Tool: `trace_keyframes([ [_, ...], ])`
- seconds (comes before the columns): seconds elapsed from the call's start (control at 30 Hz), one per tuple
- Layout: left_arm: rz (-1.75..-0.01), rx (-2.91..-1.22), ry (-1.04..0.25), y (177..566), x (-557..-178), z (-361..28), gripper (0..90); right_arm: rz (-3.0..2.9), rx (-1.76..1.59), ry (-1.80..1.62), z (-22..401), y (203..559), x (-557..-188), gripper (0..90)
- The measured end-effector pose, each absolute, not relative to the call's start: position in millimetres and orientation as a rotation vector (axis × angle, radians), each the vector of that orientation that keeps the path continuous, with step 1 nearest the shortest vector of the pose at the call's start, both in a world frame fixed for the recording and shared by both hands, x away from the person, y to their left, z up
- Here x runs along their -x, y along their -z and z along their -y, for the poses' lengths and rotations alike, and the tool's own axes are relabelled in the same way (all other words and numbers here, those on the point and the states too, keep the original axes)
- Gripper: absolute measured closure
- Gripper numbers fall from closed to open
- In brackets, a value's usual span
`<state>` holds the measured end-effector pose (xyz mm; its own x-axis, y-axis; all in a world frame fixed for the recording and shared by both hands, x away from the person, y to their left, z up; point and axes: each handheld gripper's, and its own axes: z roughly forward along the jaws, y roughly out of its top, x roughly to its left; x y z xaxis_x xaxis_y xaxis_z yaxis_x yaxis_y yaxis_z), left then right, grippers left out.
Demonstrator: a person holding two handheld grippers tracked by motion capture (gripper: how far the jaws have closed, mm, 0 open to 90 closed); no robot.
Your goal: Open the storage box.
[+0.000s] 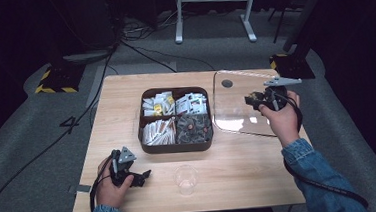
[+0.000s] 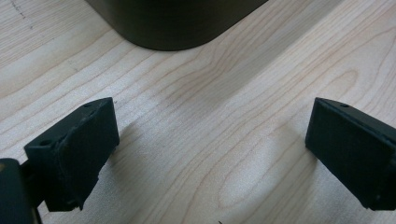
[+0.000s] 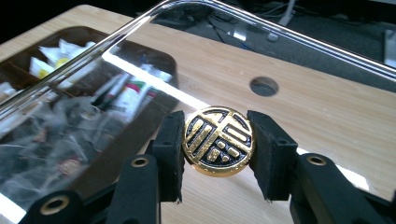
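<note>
Right gripper [image 3: 218, 154]: jaws clamped on gold-and-black round knob [image 3: 218, 141] of clear lid [image 1: 235, 100], lid tilted just right of brown box [image 1: 177, 146].
Left gripper [image 2: 210, 154]: jaws wide apart, nothing between, low over tabletop [image 2: 210, 116] near plastic cup [image 1: 186, 179].

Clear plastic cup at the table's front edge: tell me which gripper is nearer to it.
Left. The left gripper lies on the table just left of the clear plastic cup; the right gripper is farther back, over the transparent lid.
</note>
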<state>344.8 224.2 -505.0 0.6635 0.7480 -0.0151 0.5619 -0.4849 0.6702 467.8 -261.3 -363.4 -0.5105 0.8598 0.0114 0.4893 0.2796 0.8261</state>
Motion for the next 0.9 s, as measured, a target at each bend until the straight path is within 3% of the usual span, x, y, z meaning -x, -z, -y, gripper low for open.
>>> trace_keyframes([
  [0.9, -1.01, -2.221, -0.366, 505.1, -344.7, -224.0, 3.2, -2.105, -1.296, -0.975, 321.2, 432.3, -483.8, 58.9],
])
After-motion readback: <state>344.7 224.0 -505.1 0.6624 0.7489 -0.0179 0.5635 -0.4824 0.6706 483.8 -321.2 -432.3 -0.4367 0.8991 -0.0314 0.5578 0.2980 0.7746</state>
